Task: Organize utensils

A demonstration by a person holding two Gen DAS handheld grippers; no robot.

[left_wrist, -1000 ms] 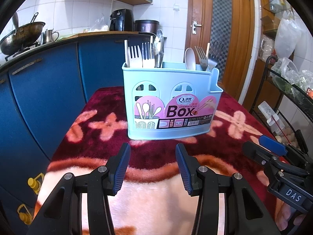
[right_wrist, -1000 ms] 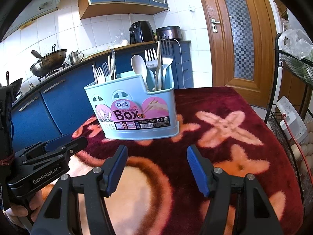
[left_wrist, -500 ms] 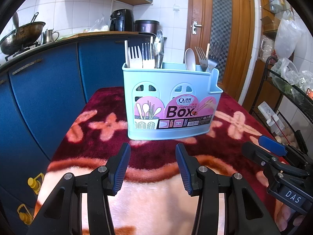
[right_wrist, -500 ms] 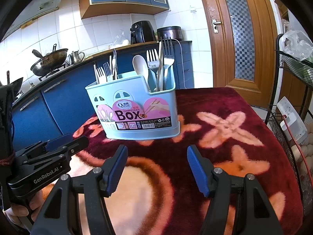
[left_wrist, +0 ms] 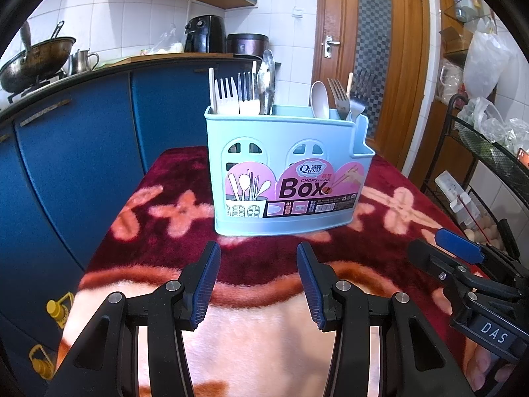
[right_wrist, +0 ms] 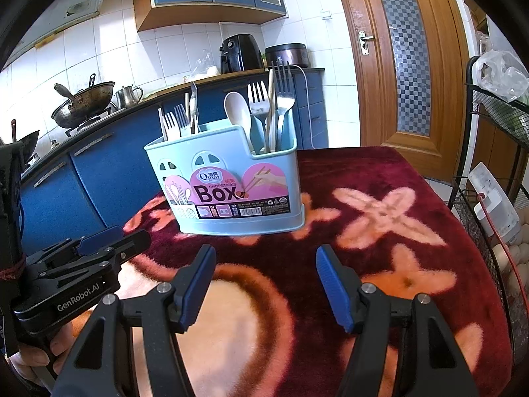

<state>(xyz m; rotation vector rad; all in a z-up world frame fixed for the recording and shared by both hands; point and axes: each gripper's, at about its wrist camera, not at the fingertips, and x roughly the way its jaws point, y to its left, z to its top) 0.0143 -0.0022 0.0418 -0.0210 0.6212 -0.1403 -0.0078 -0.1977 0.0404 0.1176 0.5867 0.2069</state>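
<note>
A light blue utensil box (left_wrist: 284, 172) (right_wrist: 228, 182) labelled "Box" stands upright on a red flowered blanket (left_wrist: 165, 218) (right_wrist: 380, 231). Its left compartment holds white plastic forks (left_wrist: 228, 97), a chopstick and a metal spoon (left_wrist: 267, 82). On the other side stand a pale spoon (left_wrist: 320, 99) (right_wrist: 237, 110), metal forks (left_wrist: 358, 94) (right_wrist: 283, 96) and a chopstick. My left gripper (left_wrist: 258, 259) is open a short way in front of the box, nothing between its blue pads. The right gripper (right_wrist: 265, 263) is open too, empty, and sits to the right of the left one.
Blue kitchen cabinets (left_wrist: 82, 152) run along the left behind the table, with a wok (left_wrist: 36, 63), a kettle and an air fryer (left_wrist: 205, 33) on the counter. A wooden door (left_wrist: 370, 49) lies behind. A black wire rack (left_wrist: 479, 165) with bags and eggs stands at the right.
</note>
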